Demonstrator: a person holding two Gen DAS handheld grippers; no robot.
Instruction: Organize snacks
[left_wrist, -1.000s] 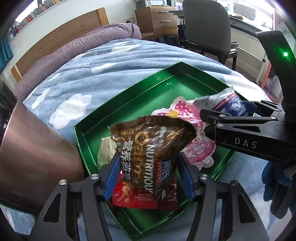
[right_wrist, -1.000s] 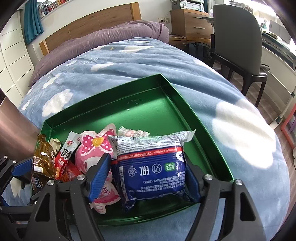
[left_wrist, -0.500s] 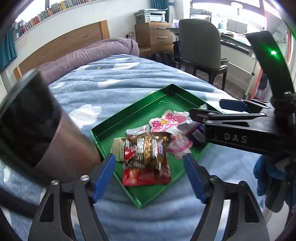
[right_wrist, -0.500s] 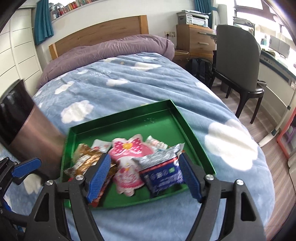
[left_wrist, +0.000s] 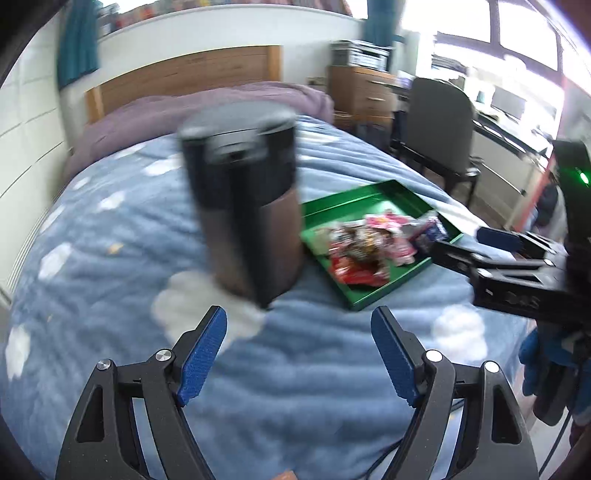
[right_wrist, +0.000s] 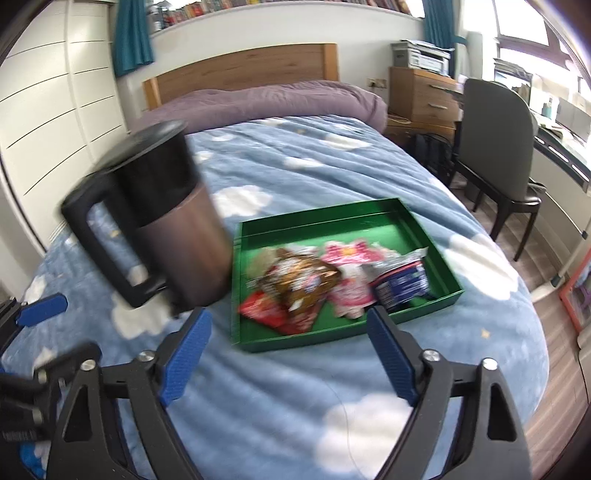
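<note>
Snacks (right_wrist: 332, 284) are lying heaped along the tray's (right_wrist: 436, 243) near edge, seemingly all gathered; left gripper (left_wrist: 299, 350) and right gripper (right_wrist: 288, 347) are hanging wide, holding nothing.

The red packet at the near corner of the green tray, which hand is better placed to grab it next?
Probably left. The red packet lies at the green tray end nearest the left gripper; the open, empty right gripper faces the blue packet end.
</note>
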